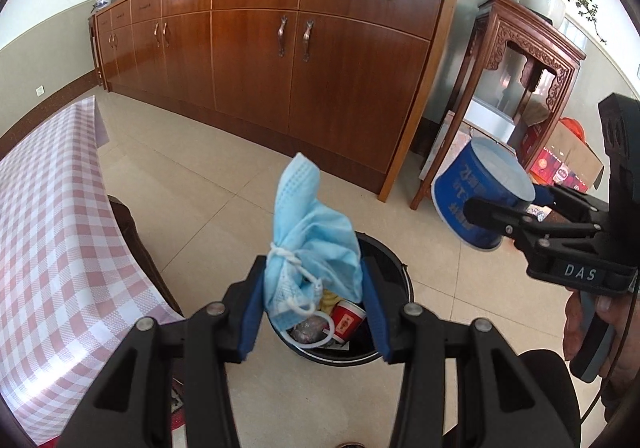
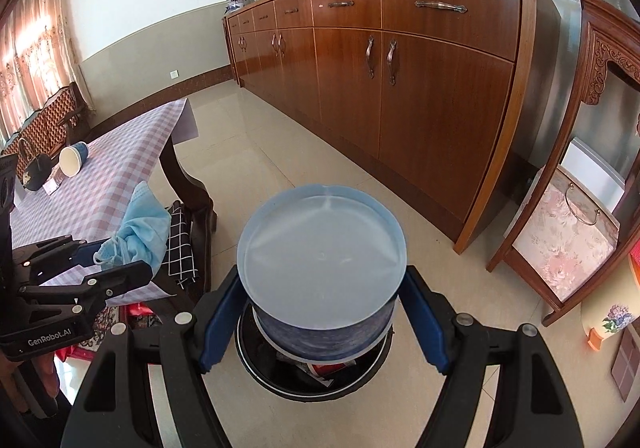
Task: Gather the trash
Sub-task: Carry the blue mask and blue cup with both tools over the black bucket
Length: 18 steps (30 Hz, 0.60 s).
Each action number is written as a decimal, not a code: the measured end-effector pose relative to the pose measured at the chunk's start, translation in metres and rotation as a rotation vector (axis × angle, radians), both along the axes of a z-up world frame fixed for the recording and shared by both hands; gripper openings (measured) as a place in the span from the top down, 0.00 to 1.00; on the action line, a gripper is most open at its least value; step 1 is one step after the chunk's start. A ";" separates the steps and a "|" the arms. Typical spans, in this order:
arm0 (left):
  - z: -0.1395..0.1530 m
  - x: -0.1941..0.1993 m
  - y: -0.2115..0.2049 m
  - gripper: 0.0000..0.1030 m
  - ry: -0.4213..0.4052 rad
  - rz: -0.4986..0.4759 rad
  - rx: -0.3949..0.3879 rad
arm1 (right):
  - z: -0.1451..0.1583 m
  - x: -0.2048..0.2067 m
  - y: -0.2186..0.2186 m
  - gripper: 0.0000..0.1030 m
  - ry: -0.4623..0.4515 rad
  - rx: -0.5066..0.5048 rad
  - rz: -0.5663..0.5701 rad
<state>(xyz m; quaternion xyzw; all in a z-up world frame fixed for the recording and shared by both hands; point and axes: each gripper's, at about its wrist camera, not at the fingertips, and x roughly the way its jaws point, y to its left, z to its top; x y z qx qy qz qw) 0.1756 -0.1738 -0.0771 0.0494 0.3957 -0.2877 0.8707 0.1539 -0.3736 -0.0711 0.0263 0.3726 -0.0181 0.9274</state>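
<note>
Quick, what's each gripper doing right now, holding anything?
Left gripper: closed on the crumpled blue face mask, above the trash bin.
Right gripper: closed on the blue paper cup, also over the bin.

Looking steeply down from both wrists, close above the same black bin (image 1: 384, 252), with the long wooden sideboard (image 2: 420, 79) shared beyond.

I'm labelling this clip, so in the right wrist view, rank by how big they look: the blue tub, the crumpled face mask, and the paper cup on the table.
1. blue tub, though it sits right at the camera
2. face mask
3. paper cup, farthest away, so its true size is unsure
</note>
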 end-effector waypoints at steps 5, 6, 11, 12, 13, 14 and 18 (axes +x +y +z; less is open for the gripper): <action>-0.012 0.003 -0.007 0.55 0.042 -0.006 -0.005 | -0.019 0.003 0.001 0.24 0.031 -0.012 0.020; -0.015 0.004 -0.009 0.55 0.050 -0.009 -0.005 | -0.024 0.004 0.000 0.24 0.041 -0.017 0.025; -0.034 0.009 -0.021 0.55 0.102 -0.027 0.002 | -0.051 0.013 -0.007 0.24 0.101 -0.033 0.046; -0.039 0.011 -0.025 0.55 0.112 -0.034 0.007 | -0.056 0.016 -0.009 0.24 0.112 -0.036 0.050; -0.044 0.012 -0.028 0.55 0.124 -0.037 0.013 | -0.063 0.019 -0.010 0.24 0.126 -0.040 0.057; -0.049 0.014 -0.031 0.55 0.140 -0.042 0.017 | -0.069 0.022 -0.012 0.24 0.139 -0.042 0.066; -0.076 0.026 -0.045 0.54 0.213 -0.061 0.043 | -0.104 0.038 -0.016 0.24 0.211 -0.047 0.113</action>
